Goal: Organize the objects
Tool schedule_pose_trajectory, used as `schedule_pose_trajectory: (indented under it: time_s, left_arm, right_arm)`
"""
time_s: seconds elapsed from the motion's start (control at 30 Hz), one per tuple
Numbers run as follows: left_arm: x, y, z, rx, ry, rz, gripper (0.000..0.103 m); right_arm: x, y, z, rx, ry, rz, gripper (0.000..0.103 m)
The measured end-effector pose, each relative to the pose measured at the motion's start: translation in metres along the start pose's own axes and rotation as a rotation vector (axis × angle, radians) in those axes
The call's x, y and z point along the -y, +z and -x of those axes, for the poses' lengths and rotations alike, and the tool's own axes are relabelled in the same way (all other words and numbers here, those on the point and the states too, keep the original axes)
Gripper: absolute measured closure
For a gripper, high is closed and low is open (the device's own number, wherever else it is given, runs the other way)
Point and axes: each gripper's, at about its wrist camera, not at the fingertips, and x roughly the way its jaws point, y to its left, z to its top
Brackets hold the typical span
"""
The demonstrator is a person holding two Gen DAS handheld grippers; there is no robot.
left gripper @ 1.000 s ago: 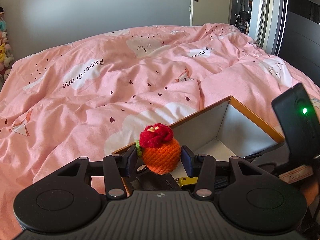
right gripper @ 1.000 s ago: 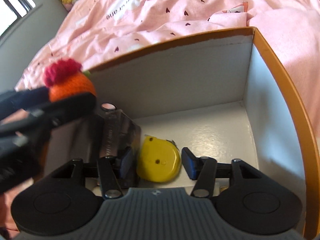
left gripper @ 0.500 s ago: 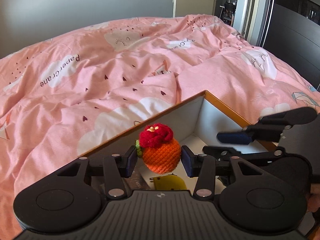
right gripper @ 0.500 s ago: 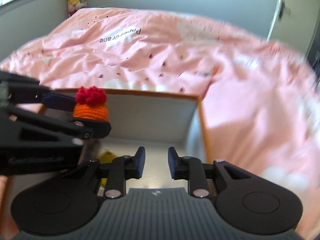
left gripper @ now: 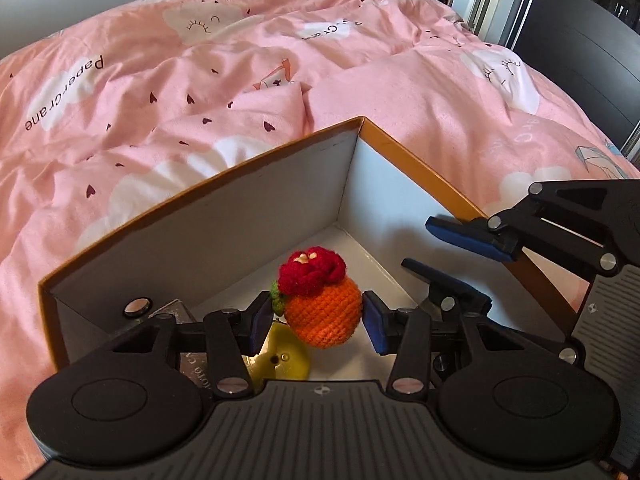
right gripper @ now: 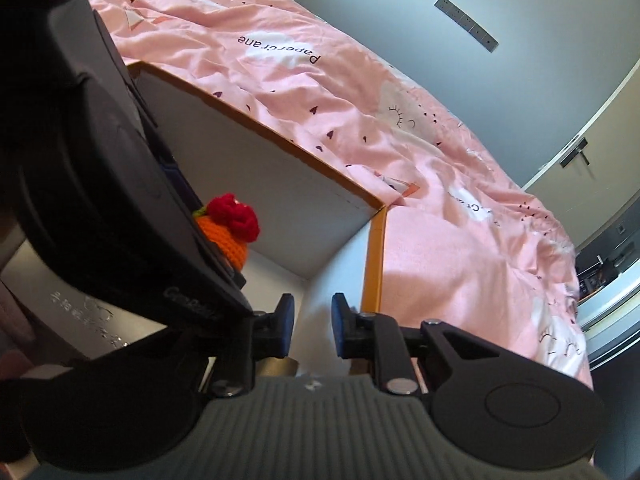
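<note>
A crocheted orange [left gripper: 322, 312] with a red flower on top is pinched between the pads of my left gripper [left gripper: 314, 318], which is shut on it. It hangs over the inside of an open box [left gripper: 200, 188] with an orange rim and white walls. The right wrist view shows the same crocheted orange [right gripper: 228, 240] just inside the box [right gripper: 280, 136]. My right gripper [left gripper: 418, 242] hovers at the box's right wall, tilted on its side. Its jaws are closing to a narrow gap, and nothing is between them in its own view of the right gripper [right gripper: 313, 304].
A yellow tape measure [left gripper: 286, 362] lies on the box floor under the orange, beside a dark shiny case [left gripper: 188, 360] with lettering. The box sits on a bed with a rumpled pink duvet [left gripper: 240, 80]. A grey wall and a door [right gripper: 576, 152] stand beyond.
My left gripper carried the orange forward and tipped down over the box. My right gripper left the tape measure on the box floor, drew back, rolled sideways, and its jaws narrowed.
</note>
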Motion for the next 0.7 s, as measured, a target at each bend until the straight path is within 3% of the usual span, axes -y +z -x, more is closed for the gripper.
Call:
schedule_pose_trajectory:
  time_s: [0.1, 0.23, 0.27, 0.37, 0.47, 0.7]
  left_arm:
    - [-0.004, 0.000, -0.005, -0.011, 0.001, 0.027, 0.048]
    - [-0.012, -0.001, -0.007, -0.022, -0.017, 0.061, 0.038]
    - [-0.013, -0.001, -0.006, -0.018, -0.009, 0.066, 0.033]
    - [-0.014, -0.003, 0.002, 0.003, 0.000, 0.071, 0.028]
    - [-0.009, -0.005, 0.021, 0.049, 0.004, 0.053, 0.027]
    - [0.006, -0.019, 0.079, 0.153, 0.102, 0.024, 0.026]
  right_arm:
    - [0.000, 0.001, -0.001, 0.000, 0.002, -0.006, 0.084]
    - [0.001, 0.003, 0.000, -0.013, 0.012, -0.014, 0.083]
    - [0.000, 0.003, 0.000, -0.016, 0.016, -0.014, 0.082]
    - [-0.001, 0.003, 0.006, -0.018, 0.041, -0.020, 0.073]
    - [-0.001, 0.003, 0.017, -0.010, 0.051, -0.045, 0.070]
    - [0.008, 0.001, 0.059, 0.024, 0.090, -0.202, 0.054]
